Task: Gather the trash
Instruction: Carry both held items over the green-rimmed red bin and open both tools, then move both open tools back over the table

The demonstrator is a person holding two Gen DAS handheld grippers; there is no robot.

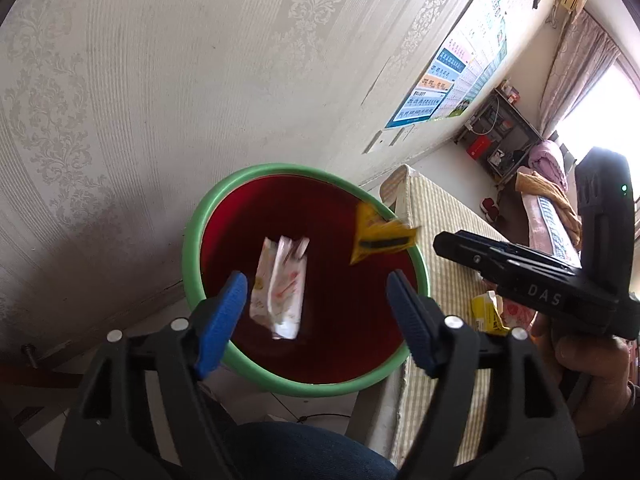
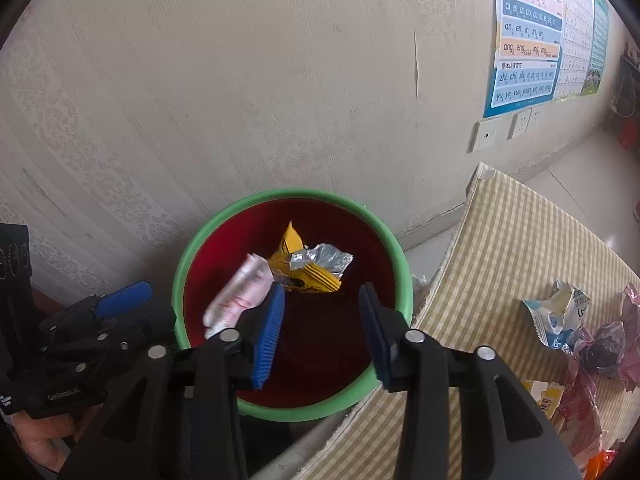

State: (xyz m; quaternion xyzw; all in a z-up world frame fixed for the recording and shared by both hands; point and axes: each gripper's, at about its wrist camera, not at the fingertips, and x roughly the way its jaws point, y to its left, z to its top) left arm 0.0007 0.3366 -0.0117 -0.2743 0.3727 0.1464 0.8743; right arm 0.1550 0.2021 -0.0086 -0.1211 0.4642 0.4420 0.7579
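A round bin with a green rim [image 1: 192, 236] [image 2: 404, 276] and dark red inside stands by the wall, beside the table. Both grippers hover over it, open and empty. A white and pink wrapper [image 1: 280, 288] [image 2: 240, 296] and a yellow wrapper [image 1: 380, 236] [image 2: 304, 272] are blurred in mid-air over the bin's mouth. My left gripper [image 1: 316, 316] is just above the white wrapper. My right gripper [image 2: 324, 332] is just above the yellow one; its body shows at the right of the left wrist view [image 1: 520, 268].
A table with a yellow checked cloth [image 2: 520, 248] [image 1: 440, 220] stands right of the bin. On it lie a blue and white wrapper [image 2: 560, 316], pink plastic [image 2: 616, 344] and a yellow packet [image 2: 548, 396] [image 1: 486, 312]. The papered wall is close behind.
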